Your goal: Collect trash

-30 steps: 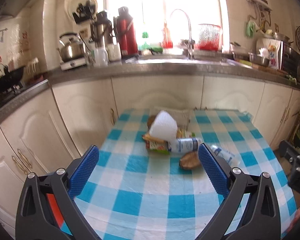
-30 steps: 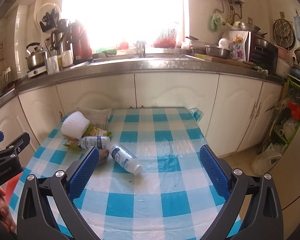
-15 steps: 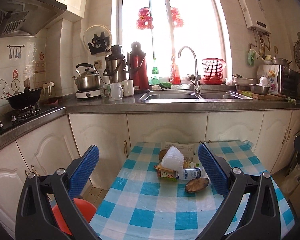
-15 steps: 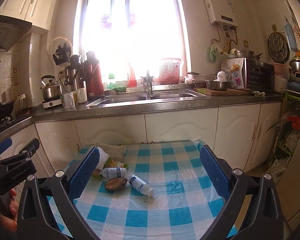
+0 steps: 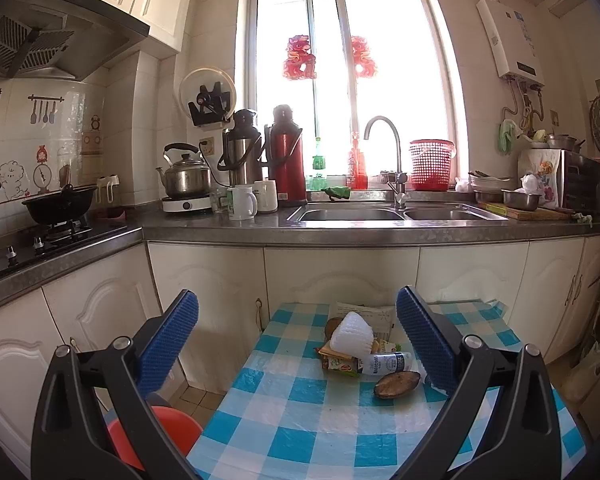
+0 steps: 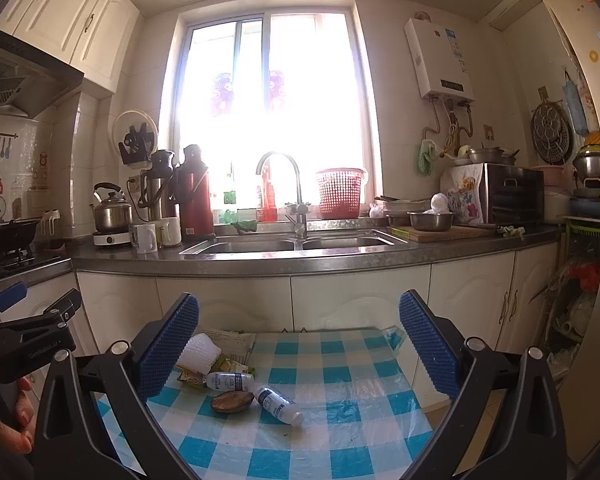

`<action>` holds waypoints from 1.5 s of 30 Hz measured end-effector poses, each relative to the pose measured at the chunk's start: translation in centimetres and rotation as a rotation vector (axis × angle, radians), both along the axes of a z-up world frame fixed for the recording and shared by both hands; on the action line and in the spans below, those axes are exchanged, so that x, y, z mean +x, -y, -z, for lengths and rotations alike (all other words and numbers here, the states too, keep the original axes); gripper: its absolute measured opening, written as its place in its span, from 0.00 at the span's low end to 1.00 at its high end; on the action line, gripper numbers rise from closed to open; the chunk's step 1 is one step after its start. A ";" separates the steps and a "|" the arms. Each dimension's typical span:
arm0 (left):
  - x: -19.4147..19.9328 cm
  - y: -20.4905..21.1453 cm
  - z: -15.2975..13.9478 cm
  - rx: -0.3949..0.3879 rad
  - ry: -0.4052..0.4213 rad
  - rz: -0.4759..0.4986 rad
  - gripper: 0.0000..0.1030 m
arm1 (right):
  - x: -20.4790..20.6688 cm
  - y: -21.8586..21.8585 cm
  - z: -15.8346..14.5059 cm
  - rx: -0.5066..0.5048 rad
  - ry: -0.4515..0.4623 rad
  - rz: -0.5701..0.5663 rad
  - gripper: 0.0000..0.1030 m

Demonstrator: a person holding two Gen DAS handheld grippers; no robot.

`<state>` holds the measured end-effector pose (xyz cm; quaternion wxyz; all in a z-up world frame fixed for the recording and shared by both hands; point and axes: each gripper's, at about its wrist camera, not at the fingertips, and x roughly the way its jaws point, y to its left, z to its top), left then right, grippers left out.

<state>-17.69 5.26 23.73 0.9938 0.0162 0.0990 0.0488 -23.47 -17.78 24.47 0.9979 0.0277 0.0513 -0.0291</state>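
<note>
I'm looking down on one table under a blue-and-white checked cloth, standing in front of the kitchen cabinets, and all the trash sits toward its far left corner. Beside the table's left edge, on the floor, I can see one red bin (only partly, behind my left tool). My left gripper has its jaws spread wide with nothing between them, held above the near end of the table; my right gripper is likewise wide apart and empty, also well short of the pile. In the pile I count one sheet of printed paper lying flat at the back, one white foam fruit net resting on top of the wrappers, and a small heap of snack wrappers whose number I cannot tell. There are two small white bottles, both on their sides: the first bottle touches the wrappers, the second bottle lies just to its right. One brown husk lies between them, nearest me.
</note>
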 end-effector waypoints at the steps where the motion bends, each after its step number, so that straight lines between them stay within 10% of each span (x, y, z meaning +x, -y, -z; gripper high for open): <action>1: -0.1 0.0 0.0 0.001 0.001 0.000 0.97 | -0.1 -0.2 -0.1 -0.010 0.007 0.005 0.96; 20: 0.7 0.0 1.0 0.002 -0.030 -0.010 0.97 | 0.7 0.3 1.6 0.017 0.004 0.003 0.96; 38: 8.4 -3.6 8.9 -0.138 -0.255 0.203 0.97 | 9.3 3.8 9.6 0.151 -0.345 -0.060 0.96; 45: 14.4 -0.6 11.6 -0.072 -0.343 0.351 0.97 | 13.6 3.5 13.0 0.211 -0.483 -0.182 0.96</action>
